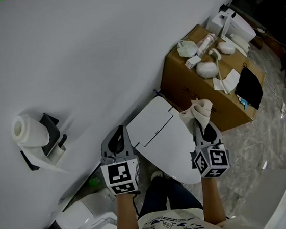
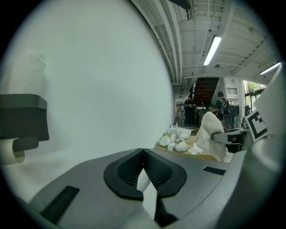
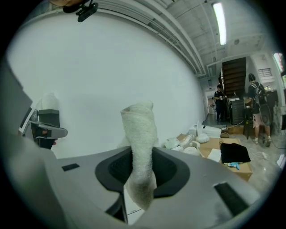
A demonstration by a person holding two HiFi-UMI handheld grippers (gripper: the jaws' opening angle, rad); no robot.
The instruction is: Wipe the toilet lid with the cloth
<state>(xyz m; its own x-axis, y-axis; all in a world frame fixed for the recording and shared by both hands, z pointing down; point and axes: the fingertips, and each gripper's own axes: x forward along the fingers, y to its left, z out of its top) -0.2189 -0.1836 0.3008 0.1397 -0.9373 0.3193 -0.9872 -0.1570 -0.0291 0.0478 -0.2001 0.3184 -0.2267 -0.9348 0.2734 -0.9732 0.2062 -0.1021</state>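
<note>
In the head view the white toilet lid [image 1: 175,151] lies shut below me, with the cistern [image 1: 149,121] against the wall behind it. My right gripper [image 1: 201,125] hovers over the lid's right edge, shut on a rumpled off-white cloth [image 1: 199,110]. The right gripper view shows the cloth [image 3: 139,129] standing up out of the shut gripper [image 3: 142,154]. My left gripper [image 1: 116,139] hangs at the cistern's left side, shut and holding nothing. Its own view shows the gripper [image 2: 143,154] with jaws meeting, a sliver of the white toilet [image 2: 149,199] below, and the cloth [image 2: 210,134] off to the right.
A cardboard box [image 1: 180,84] with white masks and a black cloth [image 1: 249,88] on top stands right of the toilet. A toilet roll holder [image 1: 35,136] hangs on the white wall at left. White fixtures [image 1: 78,219] sit at lower left. People stand far off.
</note>
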